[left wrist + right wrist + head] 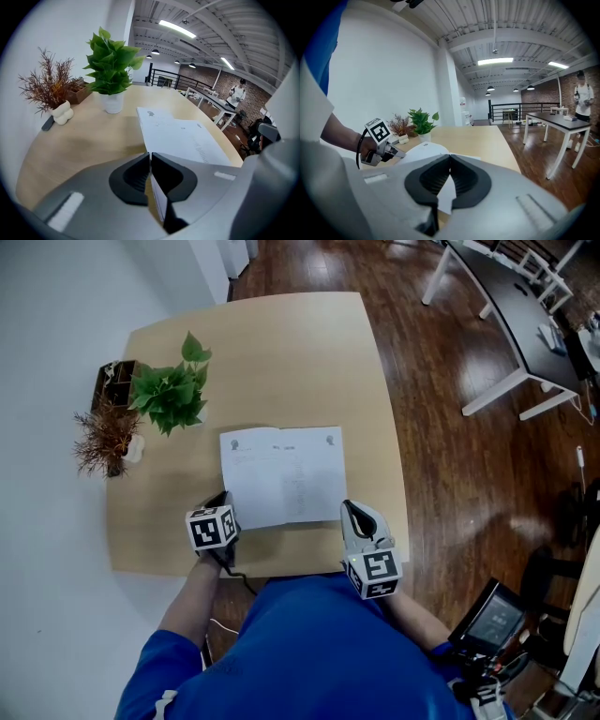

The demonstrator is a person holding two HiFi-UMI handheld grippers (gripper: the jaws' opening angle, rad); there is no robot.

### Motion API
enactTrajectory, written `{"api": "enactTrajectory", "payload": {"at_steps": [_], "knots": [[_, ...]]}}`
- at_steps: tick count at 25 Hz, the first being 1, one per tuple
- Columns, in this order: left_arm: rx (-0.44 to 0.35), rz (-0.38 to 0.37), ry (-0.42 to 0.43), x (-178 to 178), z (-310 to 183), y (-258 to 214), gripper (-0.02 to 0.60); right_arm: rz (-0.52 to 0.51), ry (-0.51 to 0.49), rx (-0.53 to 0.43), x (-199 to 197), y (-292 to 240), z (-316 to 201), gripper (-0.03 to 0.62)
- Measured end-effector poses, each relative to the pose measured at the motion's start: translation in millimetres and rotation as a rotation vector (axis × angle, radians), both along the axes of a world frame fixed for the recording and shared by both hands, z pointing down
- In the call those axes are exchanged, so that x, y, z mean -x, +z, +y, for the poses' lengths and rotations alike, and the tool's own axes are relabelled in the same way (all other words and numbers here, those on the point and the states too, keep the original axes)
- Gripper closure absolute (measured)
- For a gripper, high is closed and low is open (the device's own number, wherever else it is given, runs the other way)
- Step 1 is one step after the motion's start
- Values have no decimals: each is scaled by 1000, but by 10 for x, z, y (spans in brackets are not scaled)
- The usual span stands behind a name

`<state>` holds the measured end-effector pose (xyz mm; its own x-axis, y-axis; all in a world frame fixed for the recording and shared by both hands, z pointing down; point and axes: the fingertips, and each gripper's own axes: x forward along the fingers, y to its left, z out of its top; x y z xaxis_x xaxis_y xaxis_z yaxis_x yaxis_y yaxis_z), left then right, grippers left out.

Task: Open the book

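Observation:
A white book [281, 474] lies on the light wooden table [281, 343], right in front of me. My left gripper [226, 502] is at its near left corner. In the left gripper view the jaws [150, 155] are shut on a thin white sheet of the book [183, 136] that runs edge-on between the pads. My right gripper [350, 509] is at the near right corner. There its jaws [450, 158] are shut too, with white paper showing between the pads. The sheet [423, 149] bulges up between the right gripper and the left gripper [395, 153].
A green potted plant [173, 390], a dried plant in a white vase [108, 442] and a wooden box [114, 381] stand at the table's left. A dark desk [525, 315] stands across the wood floor on the right. A person [582, 93] stands far off.

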<state>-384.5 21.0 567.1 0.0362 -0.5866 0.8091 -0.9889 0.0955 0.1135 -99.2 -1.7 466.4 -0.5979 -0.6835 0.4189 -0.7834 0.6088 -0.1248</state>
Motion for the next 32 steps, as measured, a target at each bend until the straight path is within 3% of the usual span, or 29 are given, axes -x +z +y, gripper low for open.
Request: {"api": "enactTrajectory", "payload": {"at_steps": [14,22,28,32], "knots": [[41,-35,59,275,-24,290,554,36,50,11,128,73,59,591],[85,-130,145,267,-30,462,549,54,61,19,94,89,53,591],[139,-304,255,323,18,610,575,62,72,22,59,111,49,591],[149,-318,260,342,96,670,575,63,76,27,37,126,44,591]]}}
